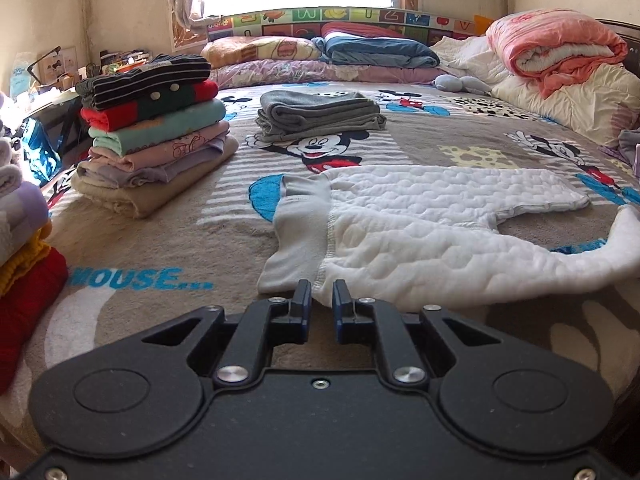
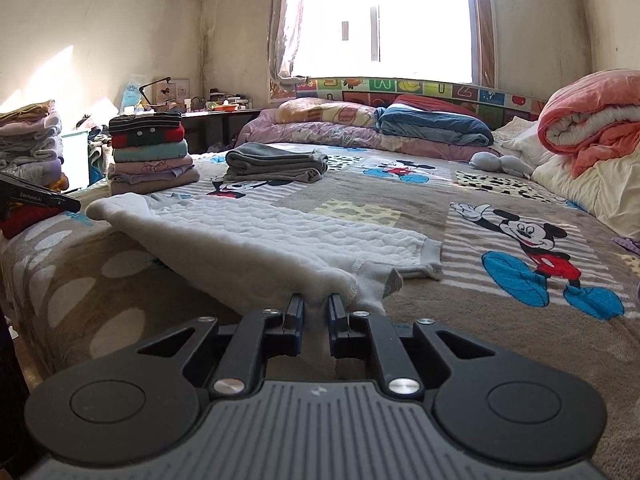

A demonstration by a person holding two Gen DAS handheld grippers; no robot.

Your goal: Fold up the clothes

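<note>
1. On the bed (image 1: 160,248), left wrist view: white pants (image 1: 440,216) lie spread on the blanket, grey waistband to the left, one leg flat, near leg raised toward the right edge. Left gripper (image 1: 322,292) has fingers narrow w/ white cloth between them at the waistband seam, so it is clamped on the pants.
2. Same view, farther: stack (image 1: 156,128) of folded clothes at left, grey fold (image 1: 320,114) in the middle, more piled clothes (image 1: 24,240) at the left edge.
3. Right wrist view: right gripper (image 2: 316,302) pinches a white bit of the pants (image 2: 256,232) near the leg end; cloth runs down between the fingers. The near leg is lifted off the bed; other leg w/ grey cuff lies flat.
4. Same view: stack (image 2: 150,152) and grey fold (image 2: 276,166) behind.
5. Progress, my judgement: several items lie folded already; the pants are not folded, held at both ends, approx. ready for a lengthwise fold. The pile at left probably remains, but I cannot tell if folded.
</note>
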